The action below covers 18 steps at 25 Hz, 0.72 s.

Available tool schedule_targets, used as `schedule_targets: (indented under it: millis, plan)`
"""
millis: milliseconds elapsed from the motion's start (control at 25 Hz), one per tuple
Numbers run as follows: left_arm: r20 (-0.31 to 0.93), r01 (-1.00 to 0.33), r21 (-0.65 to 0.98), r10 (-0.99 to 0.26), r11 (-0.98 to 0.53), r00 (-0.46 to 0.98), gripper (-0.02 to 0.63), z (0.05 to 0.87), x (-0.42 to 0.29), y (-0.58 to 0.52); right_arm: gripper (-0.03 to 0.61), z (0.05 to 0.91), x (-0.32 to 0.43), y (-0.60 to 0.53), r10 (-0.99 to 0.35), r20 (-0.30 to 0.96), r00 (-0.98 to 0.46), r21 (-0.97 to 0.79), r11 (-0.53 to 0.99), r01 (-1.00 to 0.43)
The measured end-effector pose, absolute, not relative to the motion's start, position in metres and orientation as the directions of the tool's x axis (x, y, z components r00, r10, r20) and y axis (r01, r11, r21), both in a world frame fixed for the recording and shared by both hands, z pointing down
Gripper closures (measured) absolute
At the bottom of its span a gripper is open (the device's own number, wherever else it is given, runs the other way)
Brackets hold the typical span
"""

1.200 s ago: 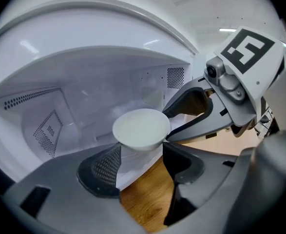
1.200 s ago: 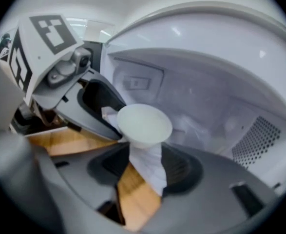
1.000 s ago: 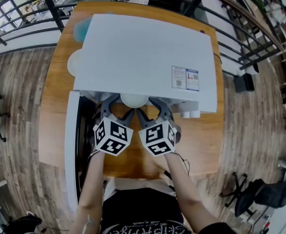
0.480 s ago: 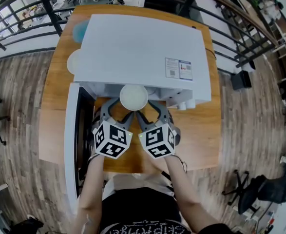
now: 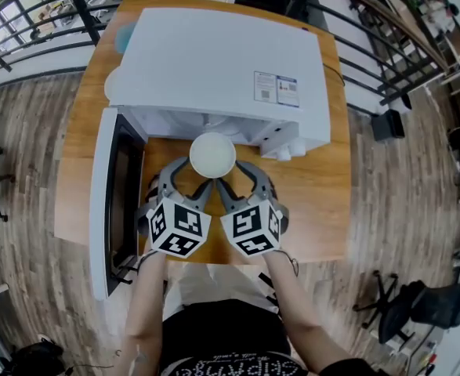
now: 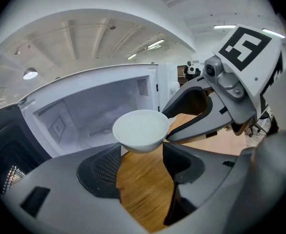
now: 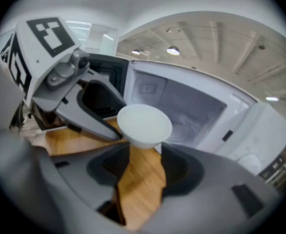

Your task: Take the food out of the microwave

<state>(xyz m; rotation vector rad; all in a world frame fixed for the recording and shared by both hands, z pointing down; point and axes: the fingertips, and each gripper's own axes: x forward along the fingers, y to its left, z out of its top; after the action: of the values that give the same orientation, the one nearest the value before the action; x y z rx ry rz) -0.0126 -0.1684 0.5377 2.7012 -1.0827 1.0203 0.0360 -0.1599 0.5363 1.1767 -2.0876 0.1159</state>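
A white bowl [image 5: 212, 155] hangs in the air at the tips of two tongs that a person holds side by side, angled in toward each other. The left tongs [image 6: 141, 149] and the right tongs [image 7: 145, 150] both stand with their jaws wide. Each has the bowl's narrow lower part between its jaw tips and seems to be grasping it there. What the bowl holds cannot be made out; the inside looks plain white.

Just beyond the tongs' tips sits a white microwave [image 5: 214, 61], and the bowl is already outside its open cavity [image 6: 94, 111]. The microwave door [image 5: 104, 202] is swung open to the outside of the left tongs. Below the tongs and the bowl lies the bare wooden worktop [image 5: 316, 202].

The grip looks risky. Only the jaw tips meet the bowl's sloped, smooth wall, so it could slide out. If one pair of tongs moves faster, drifts apart from the other or rolls, the bowl could tilt and spill or drop. A sideways swing of the left tongs could knock the door.
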Motion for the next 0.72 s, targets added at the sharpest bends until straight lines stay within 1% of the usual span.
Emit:
schedule_targets:
  millis: [440, 720]
  plan:
    - [0.65, -0.633, -0.2, -0.585, -0.748, 0.485, 0.322, 0.568, -0.009, -0.114, 0.357, 0.562, 0.041, -0.106, -0.666, 0.657, -0.354, 0.222, 0.62, -0.753]
    - [0.666, -0.642, -0.179, -0.572, -0.745, 0.478, 0.322, 0.584, -0.007, -0.083, 0.357, 0.581, 0.042, -0.077, -0.64, 0.683, -0.353, 0.202, 0.63, -0.75]
